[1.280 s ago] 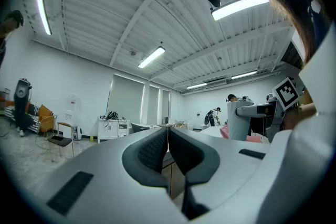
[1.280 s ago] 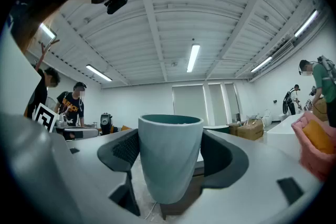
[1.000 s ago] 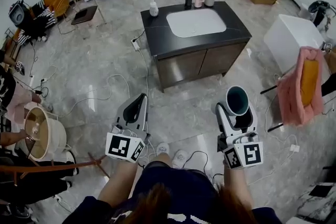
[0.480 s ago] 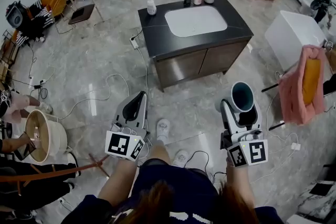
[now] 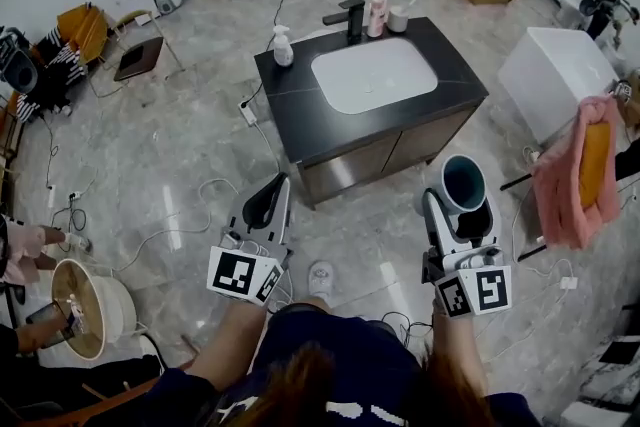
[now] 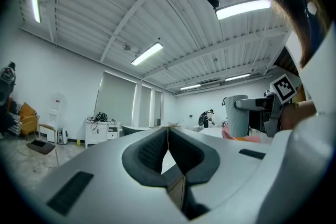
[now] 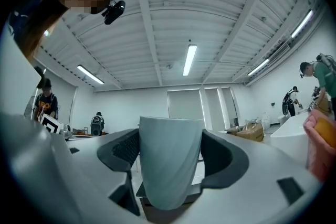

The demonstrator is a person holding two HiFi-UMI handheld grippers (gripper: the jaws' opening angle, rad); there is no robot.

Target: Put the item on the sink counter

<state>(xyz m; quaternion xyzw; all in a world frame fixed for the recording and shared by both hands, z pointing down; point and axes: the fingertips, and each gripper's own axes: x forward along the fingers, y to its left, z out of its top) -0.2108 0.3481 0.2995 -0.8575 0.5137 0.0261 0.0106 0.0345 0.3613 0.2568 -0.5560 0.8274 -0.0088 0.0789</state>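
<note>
A pale grey-blue cup (image 5: 458, 185) (image 7: 169, 160) stands upright between the jaws of my right gripper (image 5: 455, 205) (image 7: 170, 157), which is shut on it. The cup hangs over the floor, in front of the right corner of the sink counter (image 5: 300, 110). That counter is a black top with a white basin (image 5: 374, 75) on a dark cabinet. My left gripper (image 5: 264, 205) (image 6: 167, 149) is shut with nothing in it, its pads touching. It is held in front of the cabinet's left end.
On the counter's far edge stand a black tap (image 5: 350, 15), a spray bottle (image 5: 282, 47), a pink bottle (image 5: 378, 11) and a cup (image 5: 399, 18). A pink towel (image 5: 572, 170) hangs at right beside a white tub (image 5: 550, 65). Cables (image 5: 190, 205) trail across the floor.
The sink counter has come nearer and lower in the head view. Both grippers keep their poses, the cup still held in the right one.
</note>
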